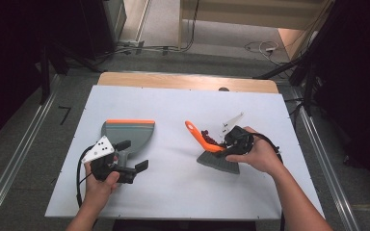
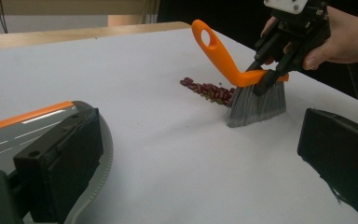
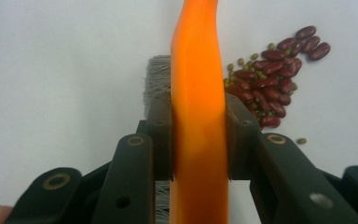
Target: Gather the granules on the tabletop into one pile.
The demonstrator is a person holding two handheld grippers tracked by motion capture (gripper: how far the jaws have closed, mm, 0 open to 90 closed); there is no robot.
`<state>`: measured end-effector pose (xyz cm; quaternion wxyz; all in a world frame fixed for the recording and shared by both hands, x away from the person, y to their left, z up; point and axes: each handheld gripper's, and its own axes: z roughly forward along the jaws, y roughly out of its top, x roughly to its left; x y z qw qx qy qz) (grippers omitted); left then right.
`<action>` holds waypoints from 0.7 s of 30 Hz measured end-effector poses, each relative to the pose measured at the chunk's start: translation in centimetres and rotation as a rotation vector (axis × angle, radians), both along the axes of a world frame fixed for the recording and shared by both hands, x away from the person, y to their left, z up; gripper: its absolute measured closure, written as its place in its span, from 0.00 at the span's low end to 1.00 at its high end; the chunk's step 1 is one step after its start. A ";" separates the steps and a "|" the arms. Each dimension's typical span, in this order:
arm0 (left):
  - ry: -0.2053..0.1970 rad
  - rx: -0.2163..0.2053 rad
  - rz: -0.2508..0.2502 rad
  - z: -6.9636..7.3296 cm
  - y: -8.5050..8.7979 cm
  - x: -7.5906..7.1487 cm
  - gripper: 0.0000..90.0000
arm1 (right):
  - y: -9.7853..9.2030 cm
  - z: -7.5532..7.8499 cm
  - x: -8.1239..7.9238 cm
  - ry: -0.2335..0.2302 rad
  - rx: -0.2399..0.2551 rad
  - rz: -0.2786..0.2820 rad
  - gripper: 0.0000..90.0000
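We see the brush (image 1: 211,148) standing on its bristles on the white counter (image 1: 173,192), right of centre. Its handle is smooth, glossy orange plastic, a flat curved strap with an oval hanging hole near the raised tip. The bristles (image 2: 256,105) are fine grey fibres, fanned into a wedge whose tips rest on the counter. Our right gripper (image 1: 232,142) clamps the handle low down, just above the bristles, its black pads (image 3: 161,135) pressed against both flat sides. Just beside the bristles lies a small heap of beans (image 3: 272,79): glossy dark red kidney shapes mixed with tiny round green ones. Our left gripper (image 1: 131,163) hovers with its jaws wide apart, one at the stem of the dustpan (image 1: 127,132), a grey plastic scoop with an orange front lip, lying left of centre.
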<state>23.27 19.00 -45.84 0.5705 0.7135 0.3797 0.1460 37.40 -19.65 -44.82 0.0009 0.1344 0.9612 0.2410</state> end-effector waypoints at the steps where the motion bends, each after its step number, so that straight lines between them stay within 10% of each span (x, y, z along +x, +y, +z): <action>1: 0.000 0.001 0.000 0.0 0.0 0.0 0.01 | 0.1 0.0 0.1 0.000 0.003 0.001 0.75; 21: -0.001 0.007 -0.002 -0.1 0.0 0.0 0.01 | 0.3 -0.2 2.7 -0.022 0.022 -0.006 0.75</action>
